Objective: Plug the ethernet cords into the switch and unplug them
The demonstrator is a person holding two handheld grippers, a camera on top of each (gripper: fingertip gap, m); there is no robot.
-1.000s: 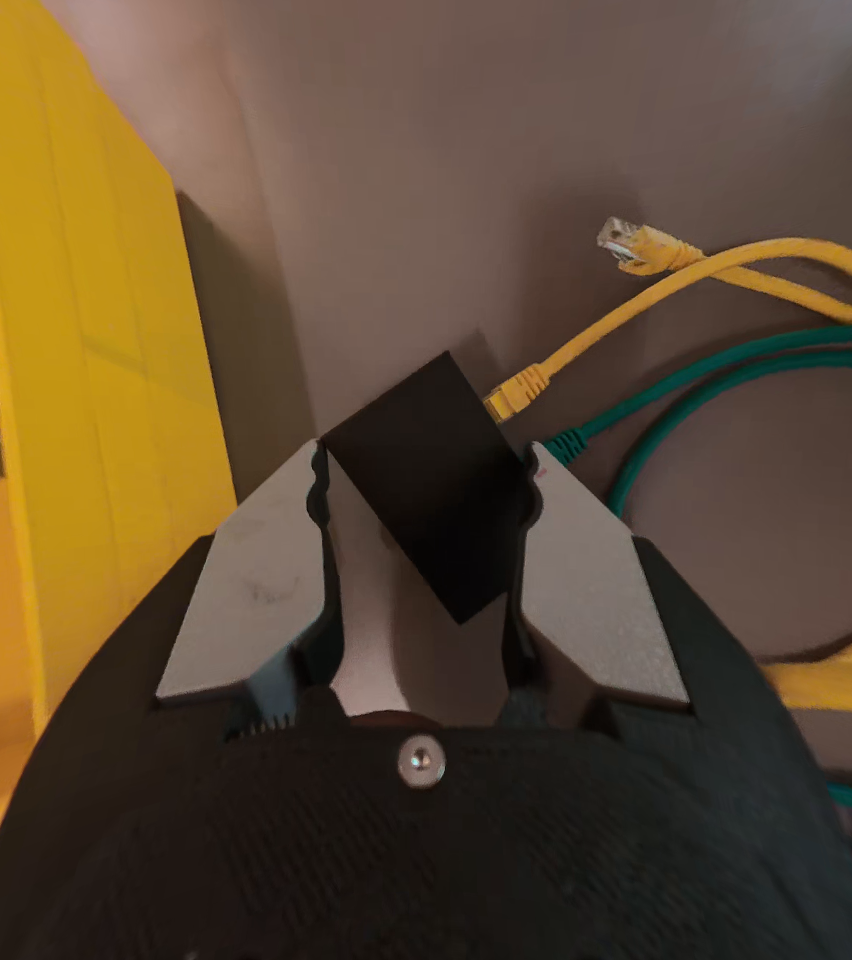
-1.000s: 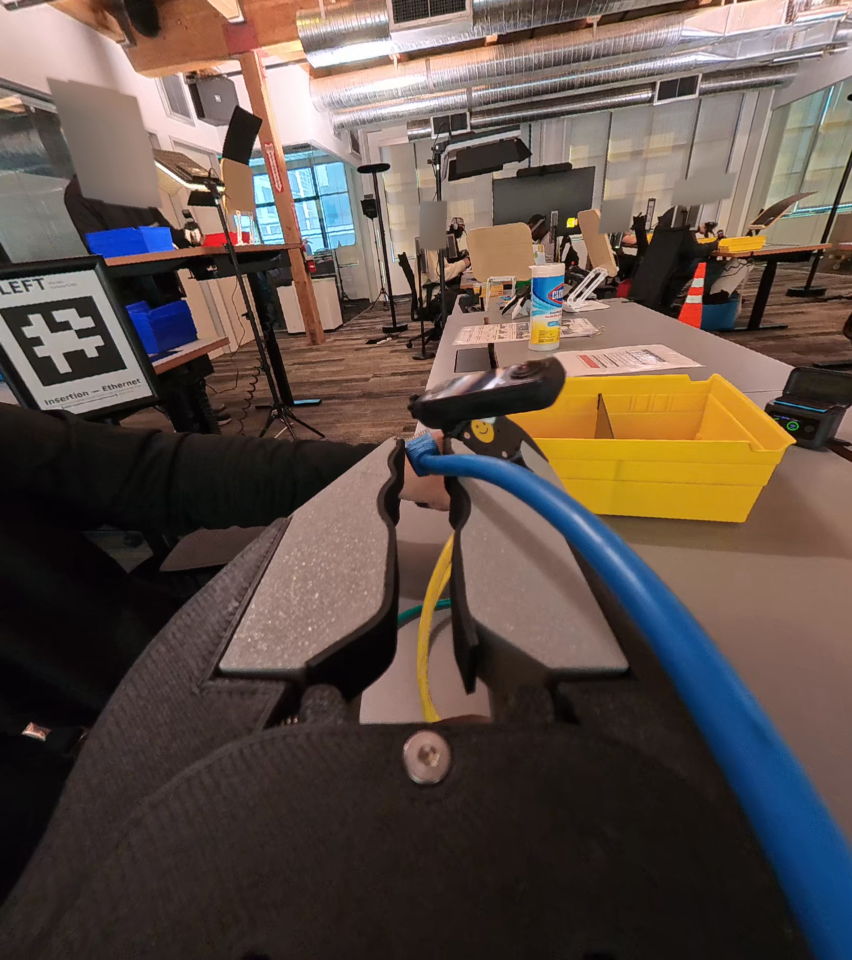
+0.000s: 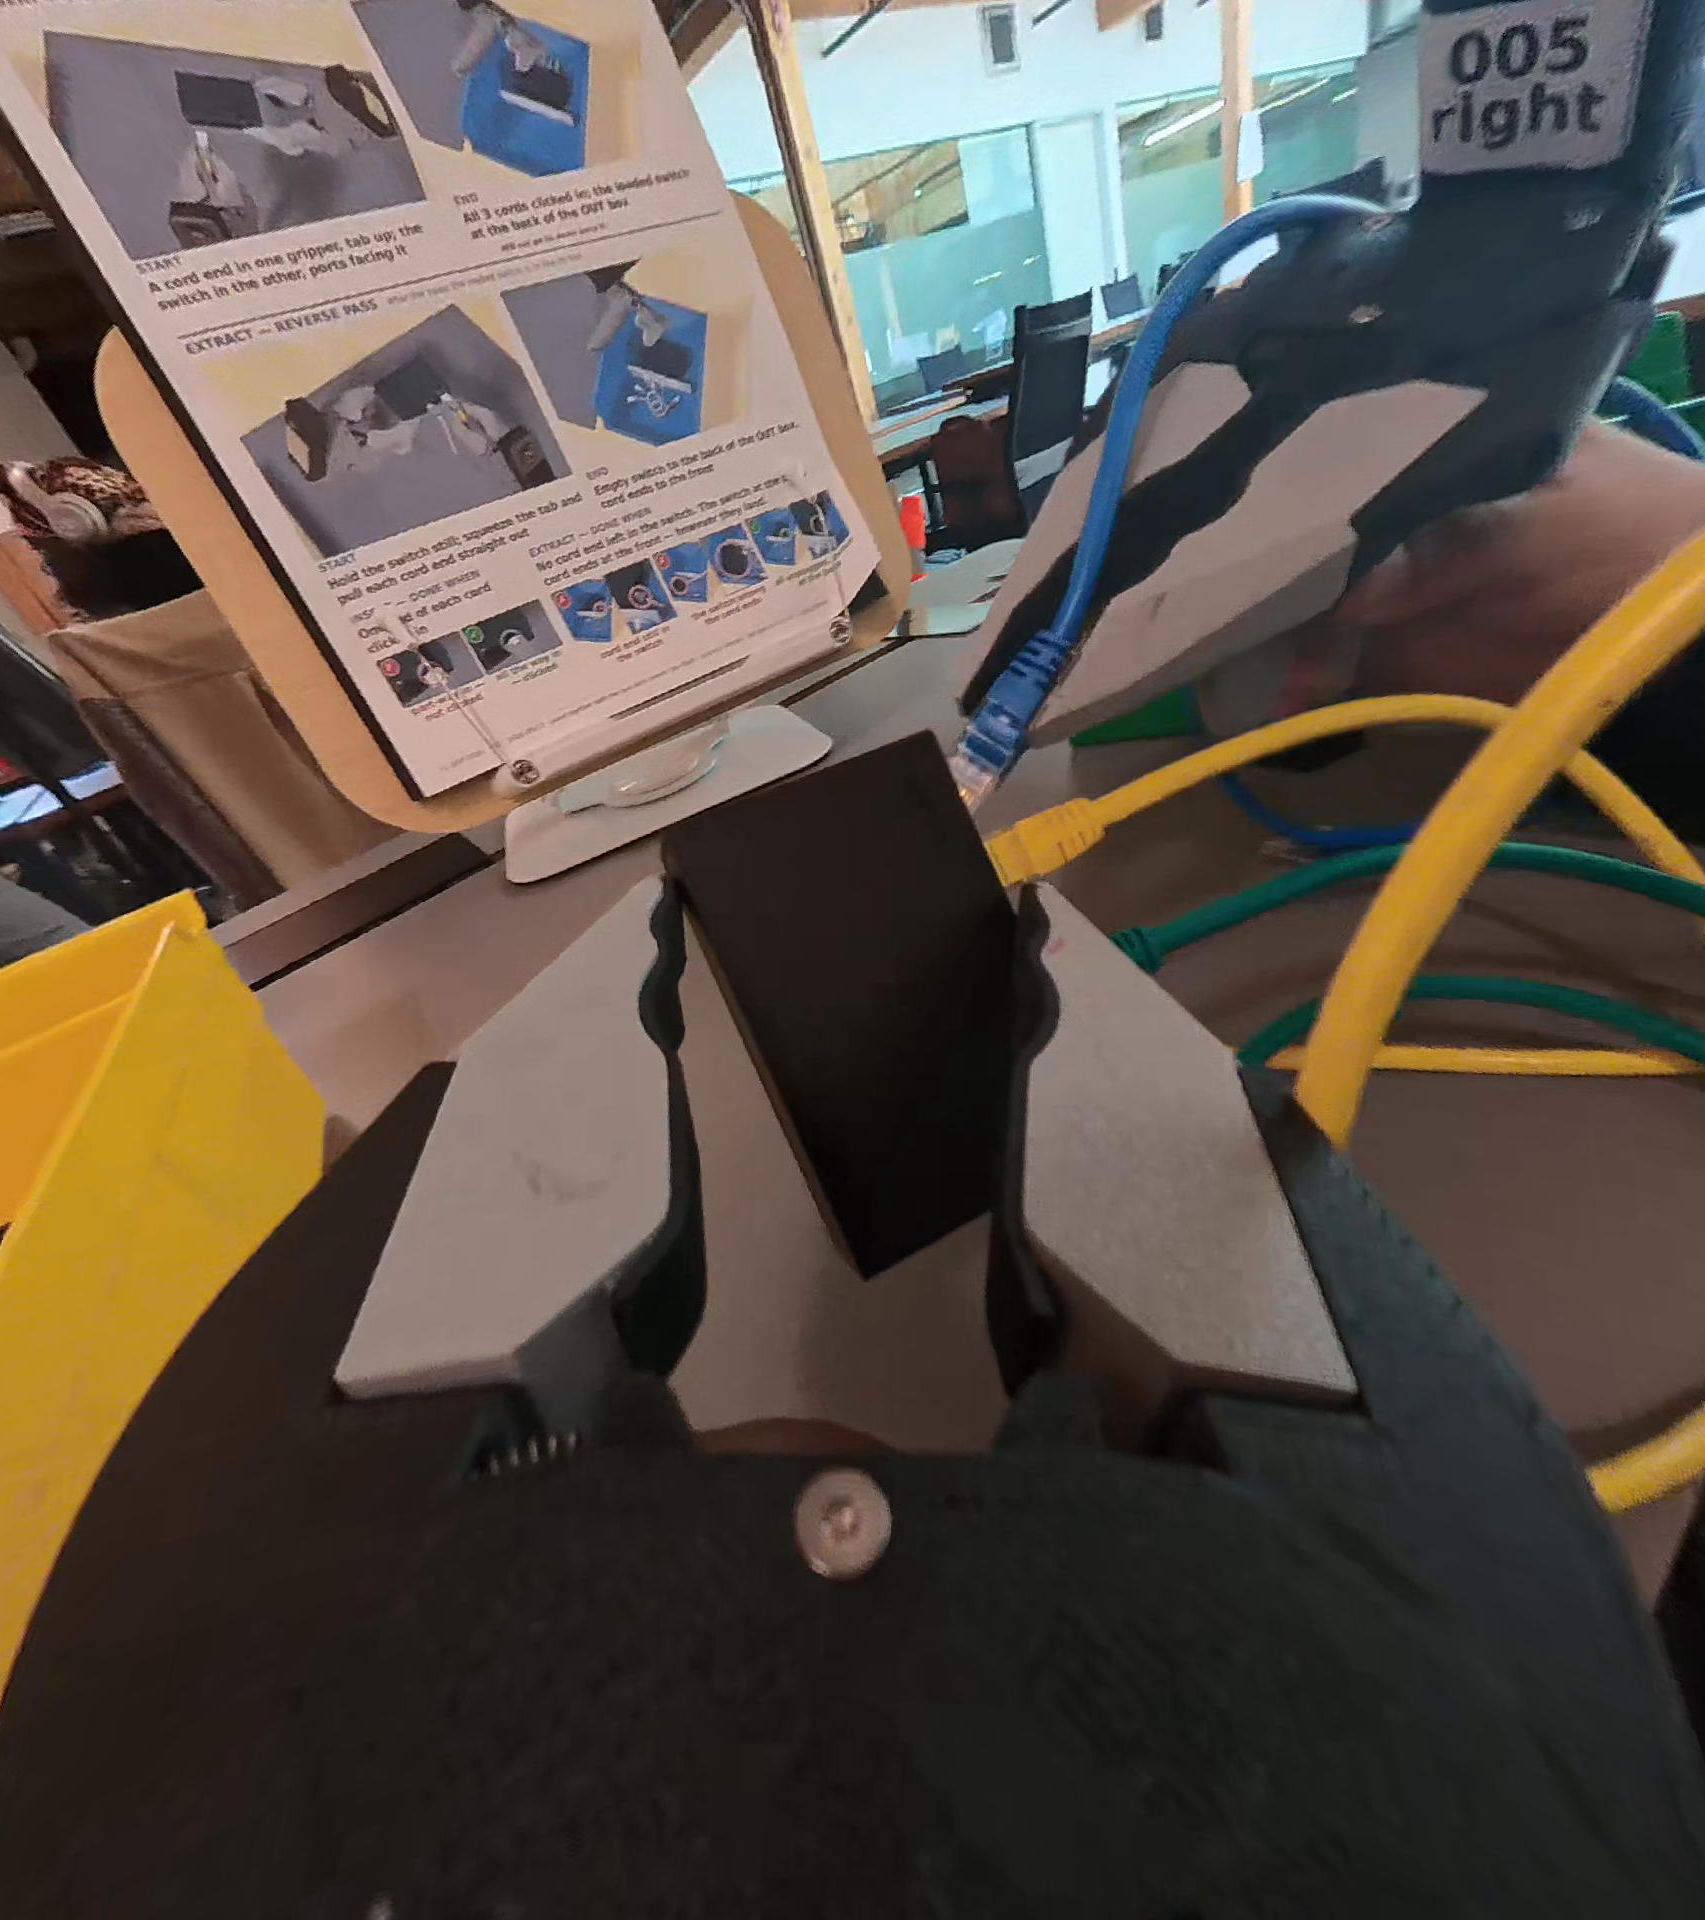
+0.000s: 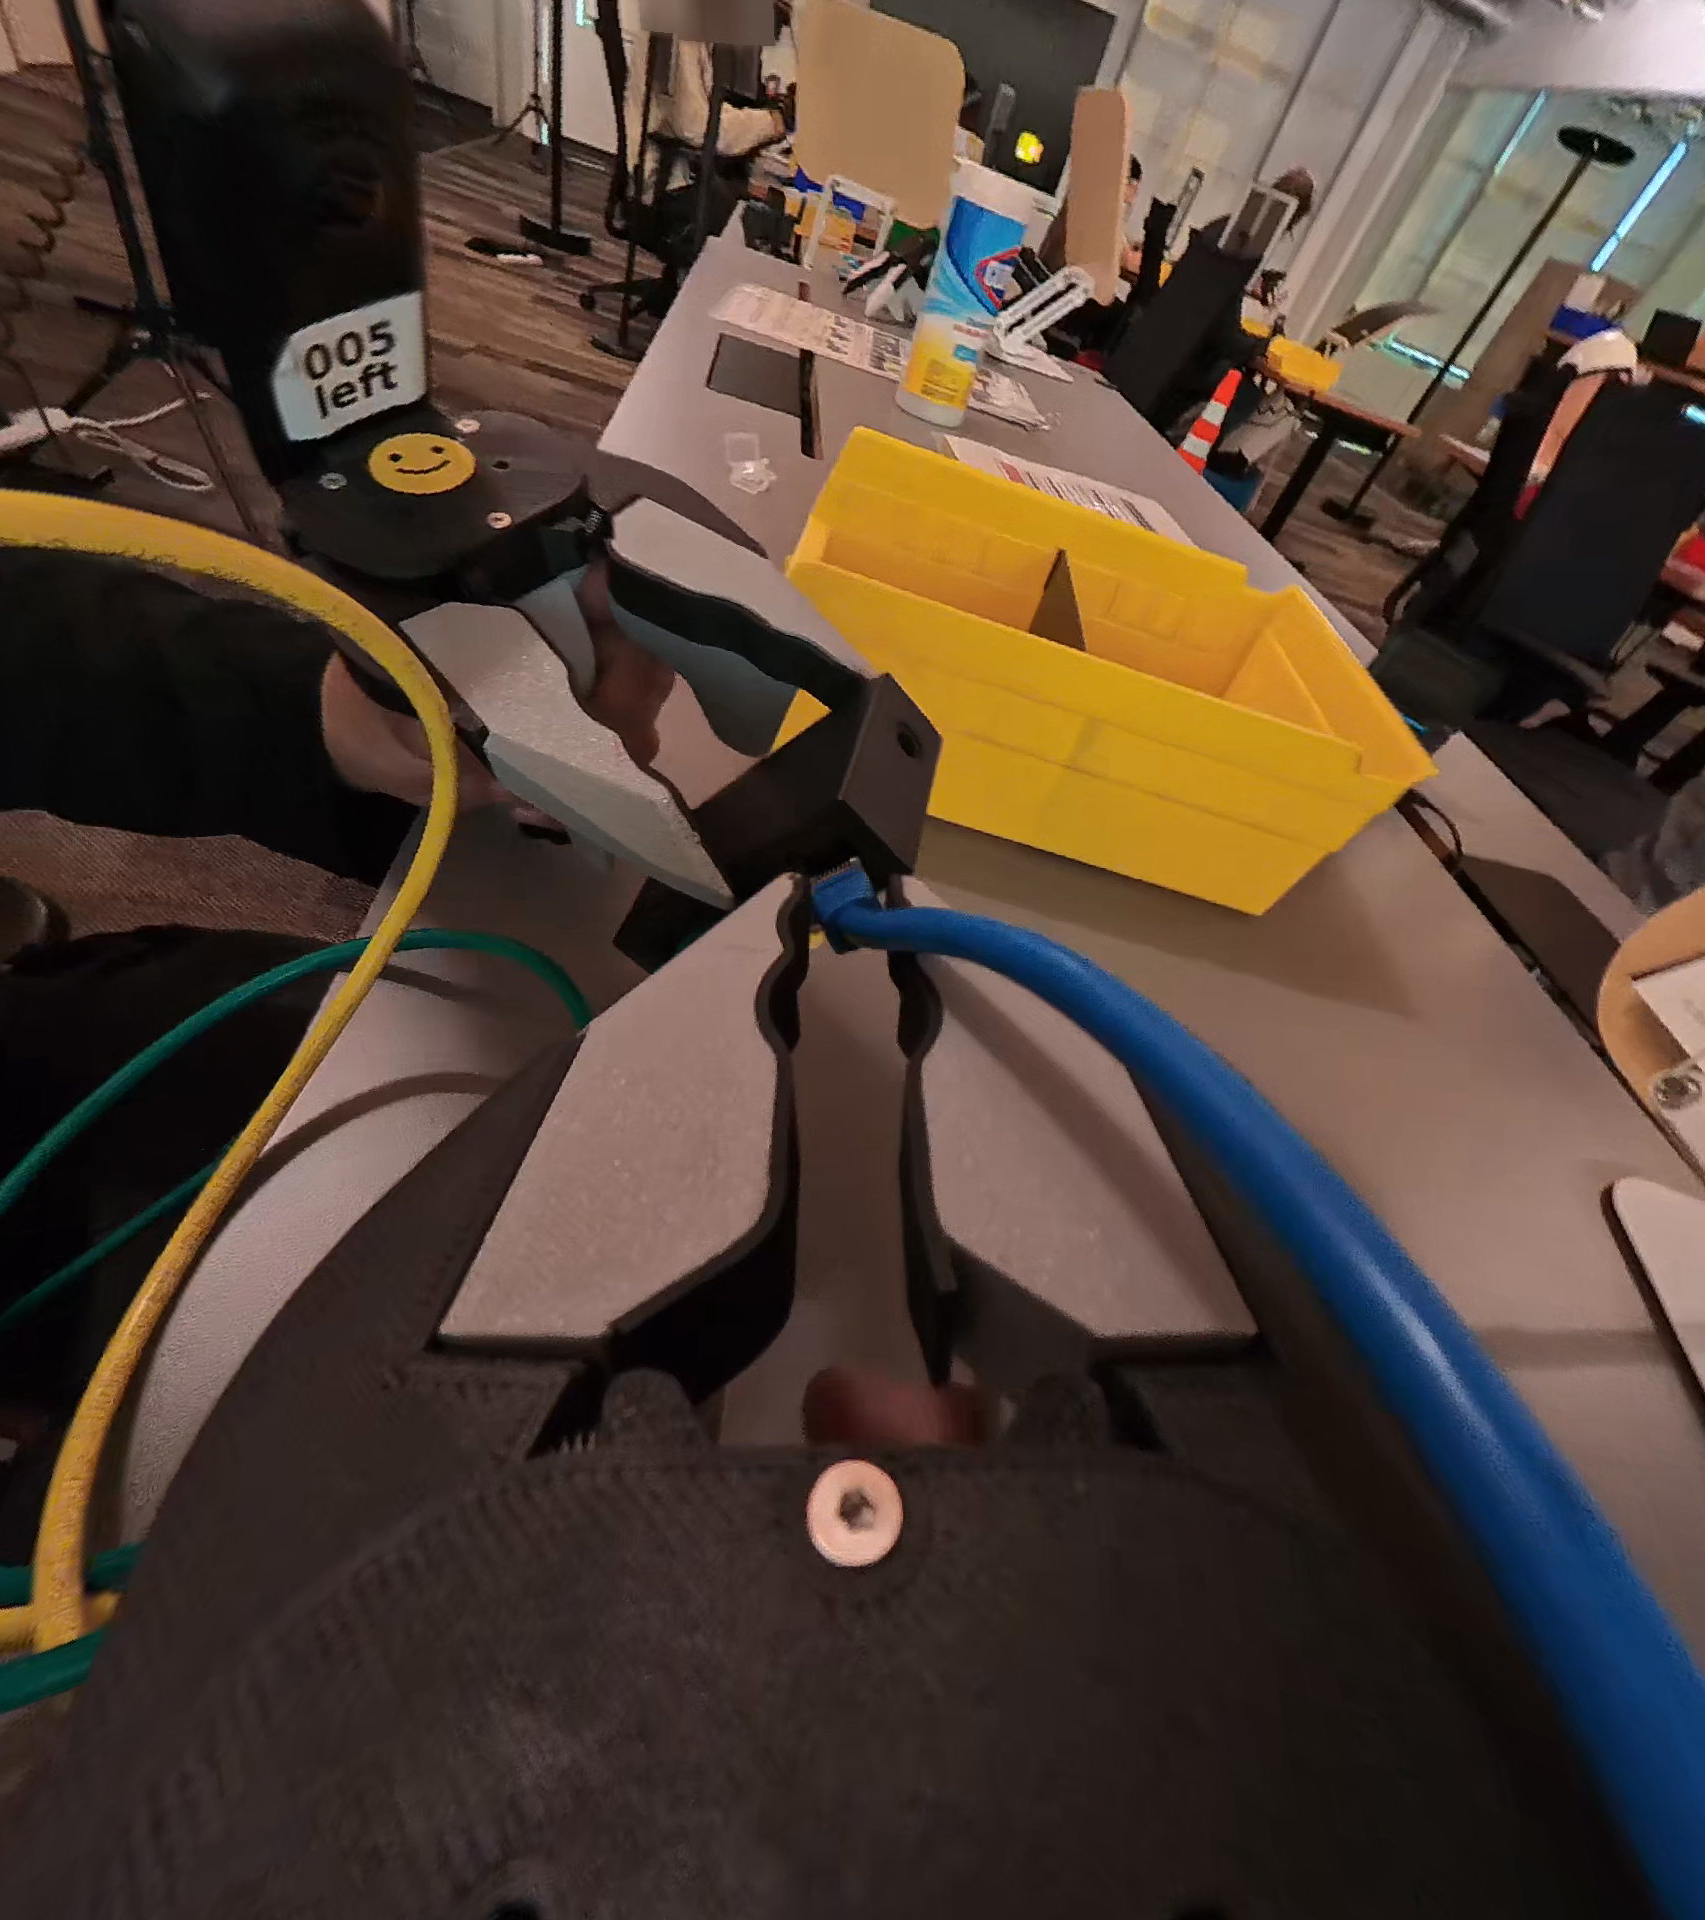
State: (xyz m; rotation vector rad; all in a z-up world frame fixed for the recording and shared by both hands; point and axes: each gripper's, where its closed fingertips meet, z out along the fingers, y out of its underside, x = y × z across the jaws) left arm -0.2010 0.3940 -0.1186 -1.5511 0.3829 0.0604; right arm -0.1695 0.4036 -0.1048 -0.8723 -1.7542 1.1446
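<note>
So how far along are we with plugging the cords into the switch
Two cords look plugged in: the yellow cord and the green cord both end at the black switch, which the left claw grips. In hand: the right claw holds the blue cord, its plug at the switch's port side, not clearly seated. Left: seating it, then unplugging all three.

the switch's [image 3: 858,997] ports face away in the left wrist view, so whether the yellow plug [image 3: 1040,844] and green plug [image 3: 1144,948] sit fully in cannot be told. in the right wrist view the blue plug's [image 4: 840,902] tip is hidden where it meets the switch. the yellow cord [image 4: 235,1174], green cord [image 4: 89,1112] and blue cord [image 4: 1430,1299] run off the edges. the bin [image 3: 48,1091] is cropped at left.
</note>
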